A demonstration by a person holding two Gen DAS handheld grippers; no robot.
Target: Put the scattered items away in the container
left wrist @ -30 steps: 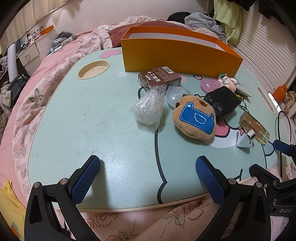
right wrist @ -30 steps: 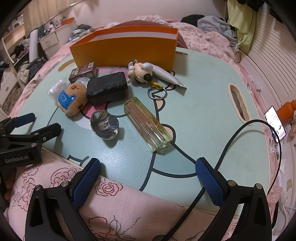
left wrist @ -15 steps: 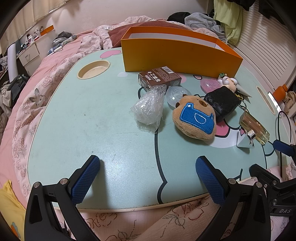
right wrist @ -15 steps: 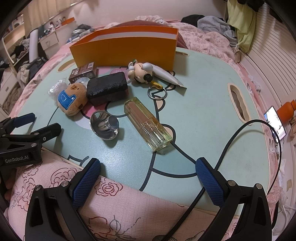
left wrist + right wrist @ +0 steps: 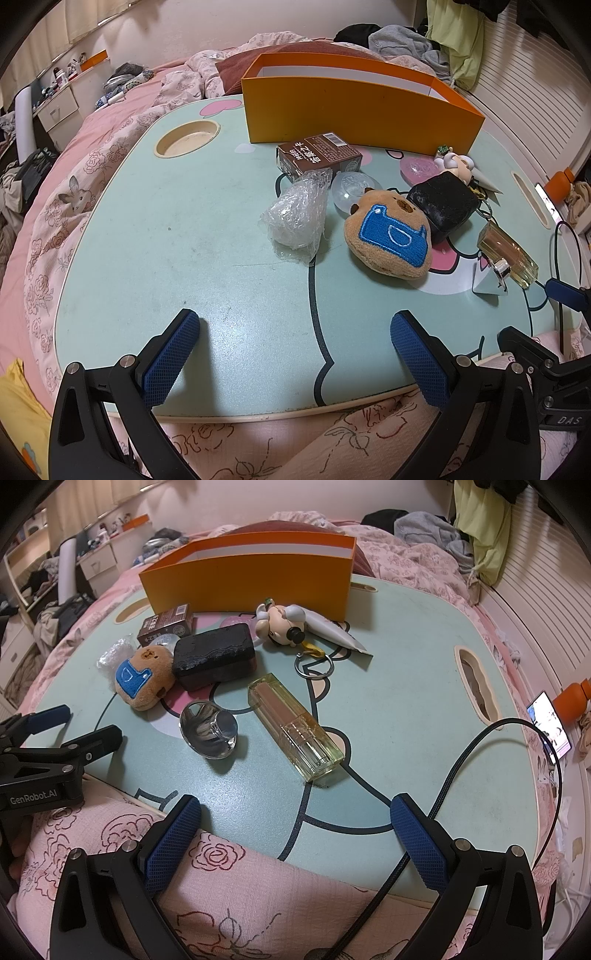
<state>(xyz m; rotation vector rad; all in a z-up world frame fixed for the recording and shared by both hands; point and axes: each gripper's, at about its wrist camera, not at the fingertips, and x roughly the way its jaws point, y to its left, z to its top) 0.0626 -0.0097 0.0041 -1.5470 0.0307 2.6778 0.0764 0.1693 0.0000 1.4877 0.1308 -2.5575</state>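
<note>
An orange box (image 5: 351,107) (image 5: 251,583) stands at the far side of the mint lap table (image 5: 184,229). In front of it lie a brown carton (image 5: 317,157), a plastic wrap ball (image 5: 297,216), a clear capsule (image 5: 352,190), a brown plush with a blue patch (image 5: 389,240) (image 5: 146,677), a black case (image 5: 214,657), a figurine keychain (image 5: 282,622), a silver funnel-shaped cap (image 5: 208,729) and a glass perfume bottle (image 5: 295,727). My left gripper (image 5: 295,360) is open over the table's near edge. My right gripper (image 5: 295,843) is open, near the bottle.
A black cable (image 5: 454,771) loops over the table's right side. A phone (image 5: 550,725) and an orange bottle (image 5: 570,698) lie off the right edge. Pink floral bedding (image 5: 55,184) surrounds the table. A round cup recess (image 5: 186,138) sits at the far left.
</note>
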